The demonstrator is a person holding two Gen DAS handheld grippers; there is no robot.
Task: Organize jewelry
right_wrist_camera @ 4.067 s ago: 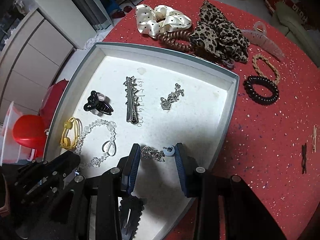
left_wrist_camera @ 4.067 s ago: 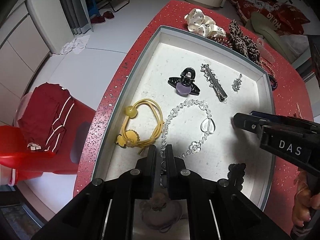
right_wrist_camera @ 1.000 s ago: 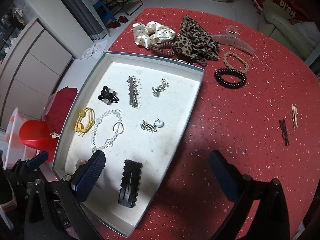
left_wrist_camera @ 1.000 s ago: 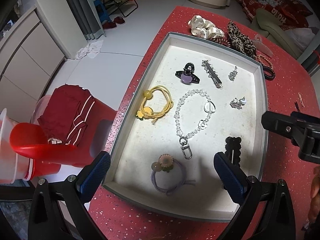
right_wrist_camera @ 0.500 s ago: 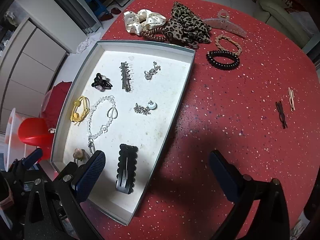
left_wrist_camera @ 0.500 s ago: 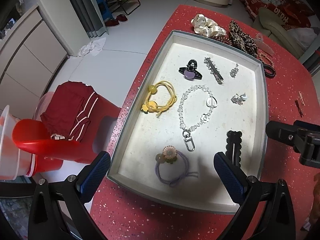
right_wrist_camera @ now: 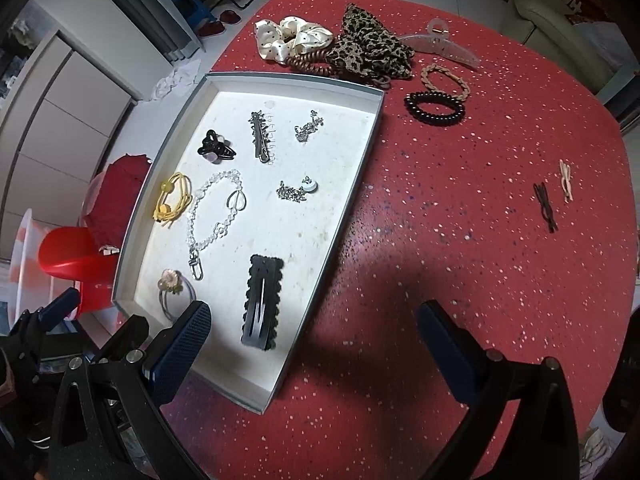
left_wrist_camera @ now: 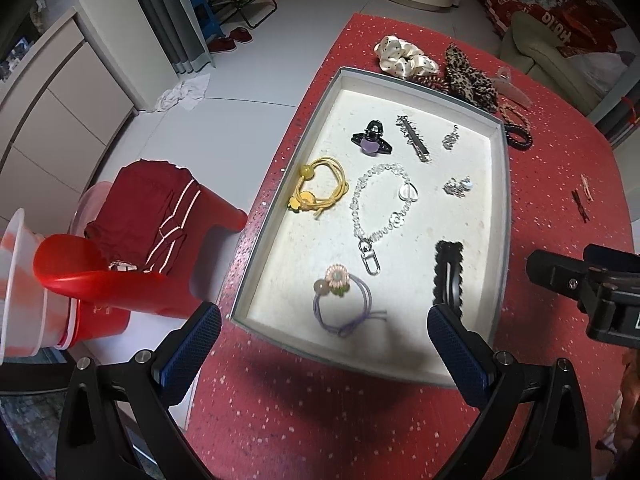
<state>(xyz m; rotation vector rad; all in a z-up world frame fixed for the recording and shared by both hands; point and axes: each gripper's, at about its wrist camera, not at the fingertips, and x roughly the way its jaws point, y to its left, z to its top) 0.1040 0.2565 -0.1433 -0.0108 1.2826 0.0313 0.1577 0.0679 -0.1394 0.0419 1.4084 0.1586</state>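
A grey-rimmed white tray (left_wrist_camera: 505, 184) (right_wrist_camera: 344, 216) lies on the red table. It holds a crystal bead chain (left_wrist_camera: 382, 208) (right_wrist_camera: 212, 216), a yellow cord tie (left_wrist_camera: 318, 190), a black claw clip (left_wrist_camera: 372, 140), a silver bar clip (left_wrist_camera: 414, 140), two small silver charms (left_wrist_camera: 458, 186), a black scalloped clip (left_wrist_camera: 448, 274) (right_wrist_camera: 262, 300) and a purple flower tie (left_wrist_camera: 342, 296). My left gripper (left_wrist_camera: 324, 356) is open and empty, above the table near the tray's near edge. My right gripper (right_wrist_camera: 316, 348) is open and empty, over the tray's right edge.
Beyond the tray lie a white dotted scrunchie (right_wrist_camera: 292, 38), a leopard scrunchie (right_wrist_camera: 372, 50), a clear claw clip (right_wrist_camera: 440, 42), a braided tie (right_wrist_camera: 444, 80) and a black coil tie (right_wrist_camera: 434, 108). Two small bow pins (right_wrist_camera: 554, 196) lie at the right. Red stools (left_wrist_camera: 132, 240) stand left of the table.
Both grippers have drawn back and up from the tray, so more of the table shows. Earlier the left gripper let go of the bead chain's clasp and the right set down a charm.
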